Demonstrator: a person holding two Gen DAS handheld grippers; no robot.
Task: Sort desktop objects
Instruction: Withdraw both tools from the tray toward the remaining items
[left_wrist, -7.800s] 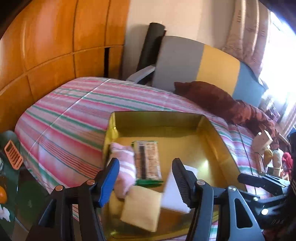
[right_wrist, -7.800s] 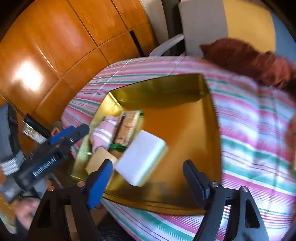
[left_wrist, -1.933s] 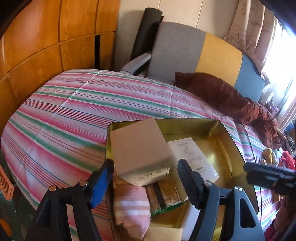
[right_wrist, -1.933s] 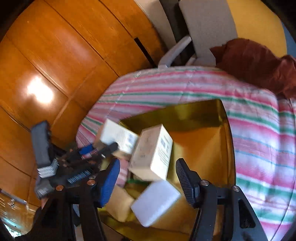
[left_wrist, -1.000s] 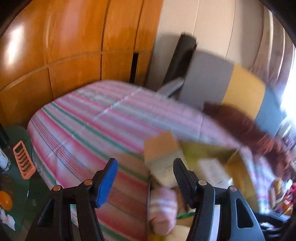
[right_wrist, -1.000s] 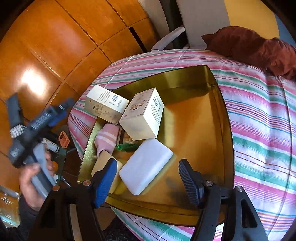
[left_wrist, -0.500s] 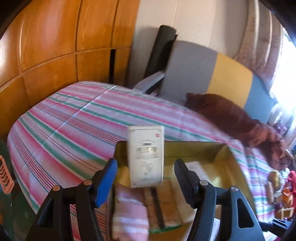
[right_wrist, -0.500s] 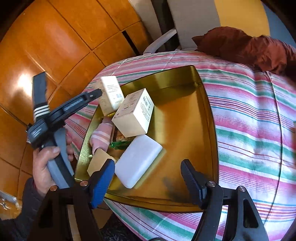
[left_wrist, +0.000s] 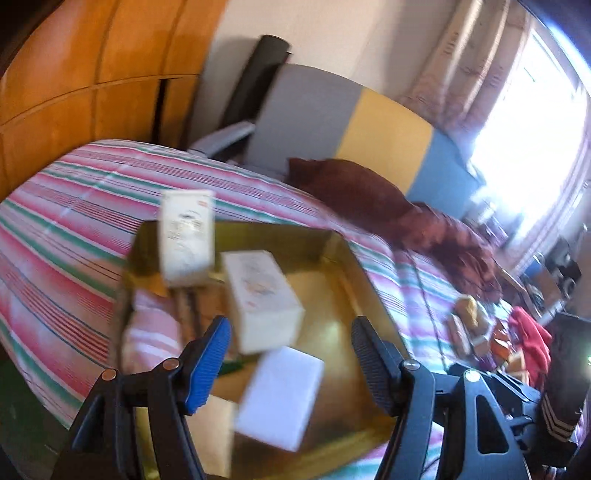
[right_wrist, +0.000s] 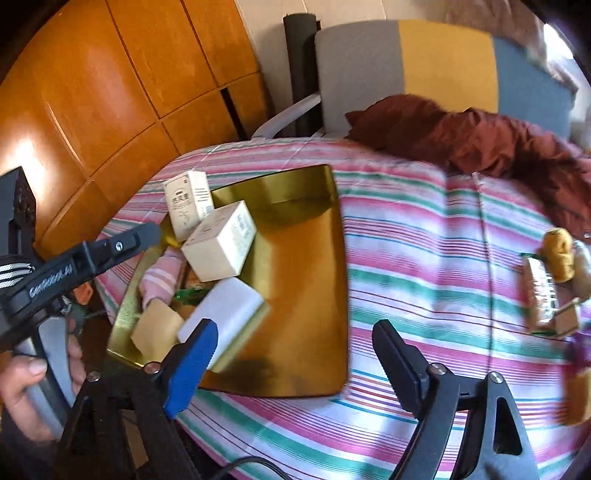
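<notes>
Both the left gripper (left_wrist: 290, 363) and the right gripper (right_wrist: 295, 350) have just been opening, empty; boxes deposited in the shallow gold metal tray (right_wrist: 303, 295). Next: fetch the brown yarn ball (right_wrist: 559, 258) beyond the right gripper's right finger.

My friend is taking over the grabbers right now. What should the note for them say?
Left gripper: open, jaws have just been opening, holding nothing.
Right gripper: open, jaws have just been opening, holding nothing, over the front edge of the gold tray.
In the tray, along its left side: tall box standing at the far corner, second box lying on other things, pink striped cloth, white block, tan pad.
Still out on the striped bedspread, to the right: snack bar, ball of yarn, other small bits.
Left to do: move those into the tray.
</notes>
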